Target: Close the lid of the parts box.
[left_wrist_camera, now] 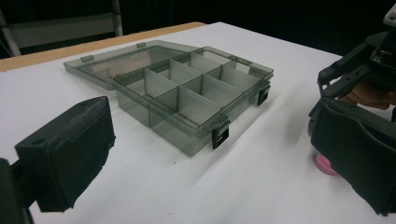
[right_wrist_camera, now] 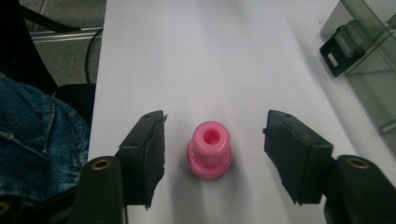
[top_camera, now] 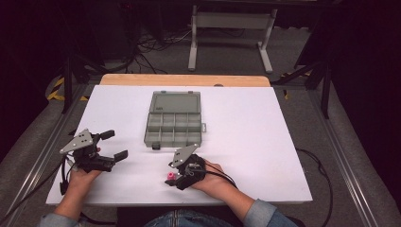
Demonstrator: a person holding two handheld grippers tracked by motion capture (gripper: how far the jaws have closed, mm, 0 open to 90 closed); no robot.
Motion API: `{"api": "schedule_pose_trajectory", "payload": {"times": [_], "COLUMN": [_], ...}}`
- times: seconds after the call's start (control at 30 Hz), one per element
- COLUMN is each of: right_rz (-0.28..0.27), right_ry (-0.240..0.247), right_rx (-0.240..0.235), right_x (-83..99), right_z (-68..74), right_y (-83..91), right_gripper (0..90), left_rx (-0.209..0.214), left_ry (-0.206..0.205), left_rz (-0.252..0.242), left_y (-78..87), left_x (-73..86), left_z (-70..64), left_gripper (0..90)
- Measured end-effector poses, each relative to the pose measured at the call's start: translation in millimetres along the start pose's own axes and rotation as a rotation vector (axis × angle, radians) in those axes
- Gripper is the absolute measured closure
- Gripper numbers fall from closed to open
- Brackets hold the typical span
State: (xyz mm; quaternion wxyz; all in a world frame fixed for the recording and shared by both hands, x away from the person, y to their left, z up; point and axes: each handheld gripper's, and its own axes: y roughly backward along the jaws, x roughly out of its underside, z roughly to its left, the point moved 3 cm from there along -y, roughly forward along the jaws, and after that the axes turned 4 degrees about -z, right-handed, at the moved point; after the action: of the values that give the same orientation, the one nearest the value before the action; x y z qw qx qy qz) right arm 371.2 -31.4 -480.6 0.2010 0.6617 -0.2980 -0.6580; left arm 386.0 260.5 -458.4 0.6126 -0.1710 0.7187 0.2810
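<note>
Pink spool-shaped piece (right_wrist_camera: 209,149), upright on the white desk (right_wrist_camera: 205,56), stands between the spread jaws of the right tool (right_wrist_camera: 212,158), touching neither; the jaws straddle it evenly, apparently lined up for a pinch across its narrow upper collar. In the high view the same piece (top_camera: 169,176) lies near the desk's front edge, just ahead of the person's right hand (top_camera: 213,176), with bare surface separating it from the compartment box (top_camera: 173,125). That box sits mid-desk, lid folded flat behind, dividers exposed, latches toward the person, so any cell can be entered from above. Left tool (top_camera: 108,146), jaws parted and empty, is held to the left of the box, well apart, leaving the approach open.
</note>
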Motion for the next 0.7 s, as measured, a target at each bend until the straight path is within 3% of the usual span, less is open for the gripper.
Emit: {"api": "schedule_pose_trajectory", "payload": {"times": [0.6, 0.7], "right_rz": [0.070, 0.071], "right_ry": [0.001, 0.001], "right_rx": [-0.018, -0.020], "right_x": [4.5, 4.4], "right_z": [0.1, 0.7], "right_y": [-10.8, -11.3], "right_gripper": [64.2, 64.5], "left_rx": [0.003, 0.004], "left_ry": [-0.005, -0.004], "left_rz": [-0.001, -0.001], "left_y": [-0.4, -0.4], "left_x": [0.0, 0.0], "left_z": [-0.1, 0.0], "left_gripper": [0.6, 0.6]}}
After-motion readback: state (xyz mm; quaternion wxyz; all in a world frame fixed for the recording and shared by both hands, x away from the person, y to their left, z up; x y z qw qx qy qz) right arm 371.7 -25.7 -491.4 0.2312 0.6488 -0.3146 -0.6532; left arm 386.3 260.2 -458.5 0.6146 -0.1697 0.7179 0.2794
